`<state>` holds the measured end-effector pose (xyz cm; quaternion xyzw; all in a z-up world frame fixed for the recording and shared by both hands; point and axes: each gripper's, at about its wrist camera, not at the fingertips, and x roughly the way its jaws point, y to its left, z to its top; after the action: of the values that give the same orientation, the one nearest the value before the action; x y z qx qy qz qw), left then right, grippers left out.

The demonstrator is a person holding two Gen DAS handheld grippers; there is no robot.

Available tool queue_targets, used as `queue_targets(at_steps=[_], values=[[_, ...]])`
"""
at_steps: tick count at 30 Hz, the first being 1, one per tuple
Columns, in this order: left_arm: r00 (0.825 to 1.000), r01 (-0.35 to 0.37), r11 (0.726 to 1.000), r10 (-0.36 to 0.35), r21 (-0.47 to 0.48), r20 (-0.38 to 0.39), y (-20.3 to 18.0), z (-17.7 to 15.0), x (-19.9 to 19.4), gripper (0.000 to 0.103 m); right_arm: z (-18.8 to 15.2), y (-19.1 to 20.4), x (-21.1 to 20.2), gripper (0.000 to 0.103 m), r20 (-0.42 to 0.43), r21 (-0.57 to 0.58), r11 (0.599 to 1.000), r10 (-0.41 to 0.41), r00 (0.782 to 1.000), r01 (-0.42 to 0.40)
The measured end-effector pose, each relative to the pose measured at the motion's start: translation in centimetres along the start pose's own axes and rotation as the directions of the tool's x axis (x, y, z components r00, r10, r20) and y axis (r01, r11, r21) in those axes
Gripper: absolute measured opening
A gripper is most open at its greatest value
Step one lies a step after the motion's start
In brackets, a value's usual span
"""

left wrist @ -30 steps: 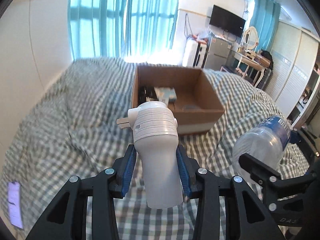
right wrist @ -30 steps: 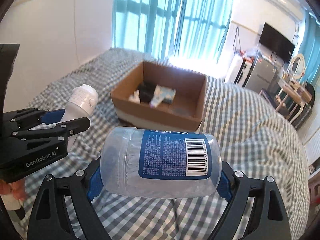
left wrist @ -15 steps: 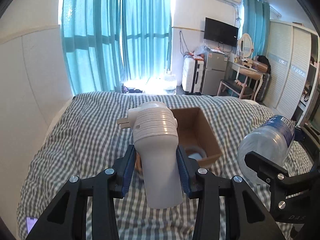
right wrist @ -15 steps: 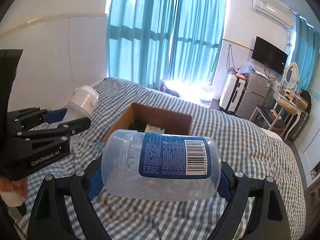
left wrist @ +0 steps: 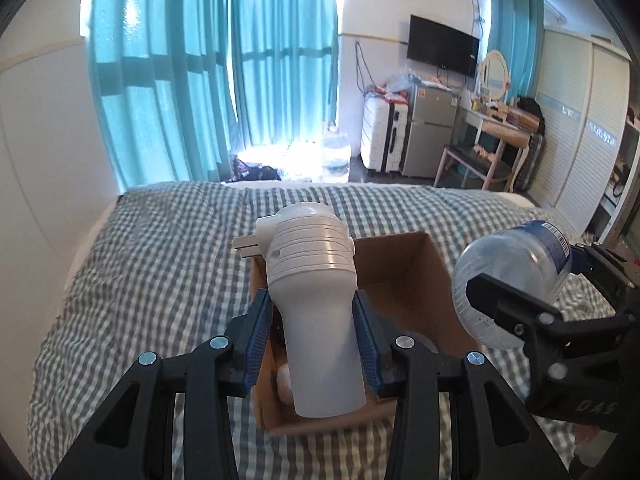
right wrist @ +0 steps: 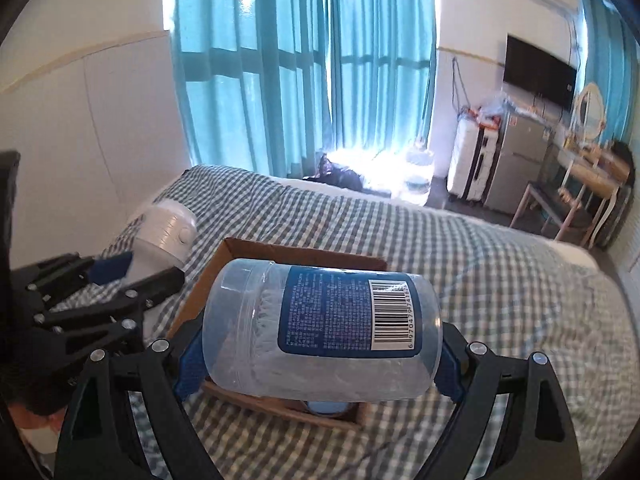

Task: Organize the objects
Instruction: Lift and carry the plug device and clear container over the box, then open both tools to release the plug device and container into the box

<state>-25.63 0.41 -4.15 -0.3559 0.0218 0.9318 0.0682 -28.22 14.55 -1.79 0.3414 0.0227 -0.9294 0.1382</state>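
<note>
My left gripper (left wrist: pixel 314 334) is shut on a white plug-in appliance (left wrist: pixel 312 304) with ridged head and two prongs, held upright over the open cardboard box (left wrist: pixel 400 264). In the right wrist view my right gripper (right wrist: pixel 320 360) is shut on a clear plastic jar (right wrist: pixel 320 328) lying sideways, with a blue label and barcode. The jar (left wrist: pixel 516 276) also shows at the right of the left wrist view, above the box's right edge. The box (right wrist: pixel 280 252) sits on the checked bed, mostly hidden behind the jar. The white appliance (right wrist: pixel 166 236) and left gripper (right wrist: pixel 112 284) show at left.
The green-and-white checked bedspread (left wrist: pixel 160 264) stretches around the box. Teal curtains (left wrist: pixel 208 72) hang beyond the bed's far end. A suitcase (left wrist: pixel 384 140), small fridge (left wrist: pixel 428 128), desk with chair (left wrist: pixel 492 148) and wall TV (left wrist: pixel 442 46) stand at the back right. A white wall (right wrist: pixel 80 120) runs along the left.
Both grippers have moved toward the box with their loads and now hover over it. The box has slid from the middle of each view to low down, behind the held objects.
</note>
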Motion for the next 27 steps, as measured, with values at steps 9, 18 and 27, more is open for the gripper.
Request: queue_targets(at_steps=[9,18,27], values=[[0.993,0.080,0.996,-0.077,0.031,-0.092,0.7,-0.7,8.3,0.041,0.3,-2.2,8.5,0.088,-0.049,0.032,0.999,0.000,0.999,0.002],[0.985,0.110,0.994,-0.105,0.028,-0.137,0.3,-2.0,11.2,0.041,-0.1,-2.7,11.4,0.088,-0.061,0.044,0.999,0.014,0.998,-0.012],[0.982,0.122,0.992,-0.116,0.033,-0.152,-0.5,-2.1,9.9,0.057,-0.4,-2.0,10.2,0.089,-0.082,0.064,0.995,0.075,0.994,-0.070]])
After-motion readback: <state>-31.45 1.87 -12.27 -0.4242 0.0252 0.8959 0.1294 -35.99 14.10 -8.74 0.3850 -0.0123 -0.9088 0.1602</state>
